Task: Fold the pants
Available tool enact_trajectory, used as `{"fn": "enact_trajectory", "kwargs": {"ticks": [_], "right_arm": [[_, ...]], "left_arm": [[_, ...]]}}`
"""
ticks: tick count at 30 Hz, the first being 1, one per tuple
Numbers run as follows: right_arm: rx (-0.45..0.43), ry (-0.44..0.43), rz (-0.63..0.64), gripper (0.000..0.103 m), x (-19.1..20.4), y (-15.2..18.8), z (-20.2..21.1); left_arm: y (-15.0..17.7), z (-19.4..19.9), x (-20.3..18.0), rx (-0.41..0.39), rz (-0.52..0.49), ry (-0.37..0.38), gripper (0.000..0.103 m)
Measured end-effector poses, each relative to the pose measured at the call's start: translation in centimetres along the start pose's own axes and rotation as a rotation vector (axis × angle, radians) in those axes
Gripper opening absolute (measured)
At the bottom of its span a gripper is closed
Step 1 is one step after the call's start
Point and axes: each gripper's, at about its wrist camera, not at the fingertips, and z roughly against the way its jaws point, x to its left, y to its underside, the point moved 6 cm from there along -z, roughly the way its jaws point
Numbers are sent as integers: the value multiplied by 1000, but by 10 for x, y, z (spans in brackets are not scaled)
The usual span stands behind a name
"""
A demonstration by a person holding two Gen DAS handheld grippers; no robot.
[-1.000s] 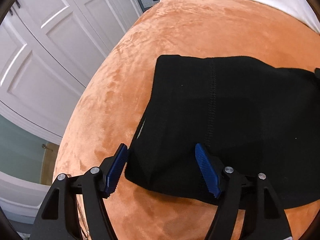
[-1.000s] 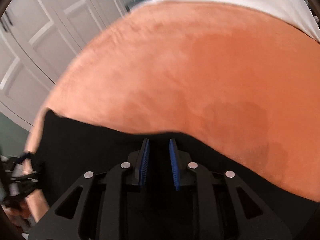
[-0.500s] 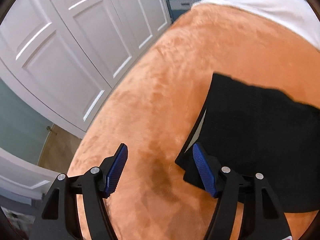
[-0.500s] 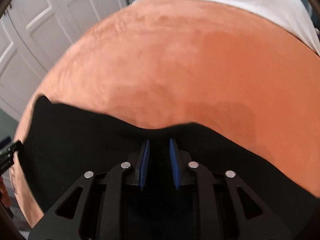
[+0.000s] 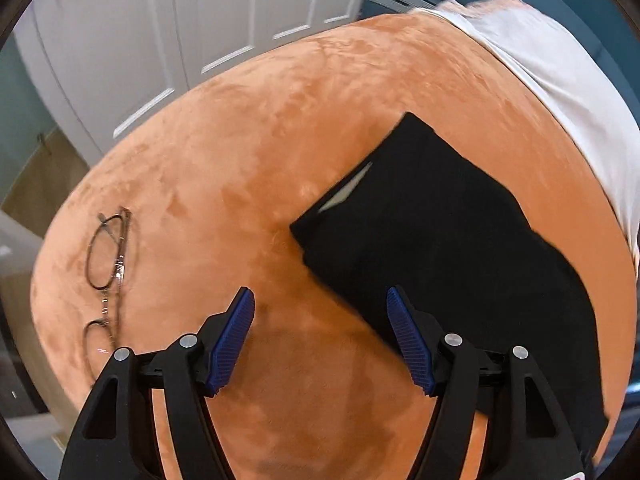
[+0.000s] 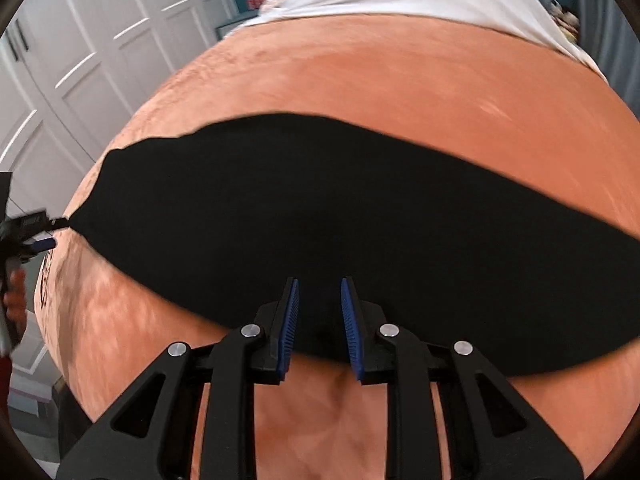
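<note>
Matt black cloth pants [image 6: 360, 208] lie on a plush, velvety orange blanket [image 5: 248, 168]; thin metal-framed glasses [image 5: 108, 256]

I count one pair of black pants [image 5: 452, 240], one pair of glasses [image 5: 108, 264], one orange blanket [image 5: 240, 168], one white sheet [image 5: 560, 80] beyond it, two grippers, left gripper [image 5: 320, 336] and right gripper [image 6: 319, 320], and one hand [image 6: 14, 296].
</note>
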Motion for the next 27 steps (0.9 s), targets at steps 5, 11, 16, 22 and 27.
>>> {"fn": "enact_trajectory", "kwargs": {"ticks": [5, 11, 16, 22, 27], "right_arm": [[7, 19, -10, 23, -13, 23, 13], [16, 17, -76, 22, -20, 31, 14], [4, 74, -160, 33, -74, 50, 31], [-18, 236, -394, 33, -212, 85, 69], [-85, 318, -595, 46, -327, 94, 99]], "left_arm": [[-4, -36, -8, 67, 62, -33, 72], [-14, -27, -26, 31, 39, -72, 16], [-13, 11, -15, 40, 36, -21, 15], [-1, 4, -7, 81, -33, -125, 13], [1, -3, -16, 74, -93, -230, 13]]}}
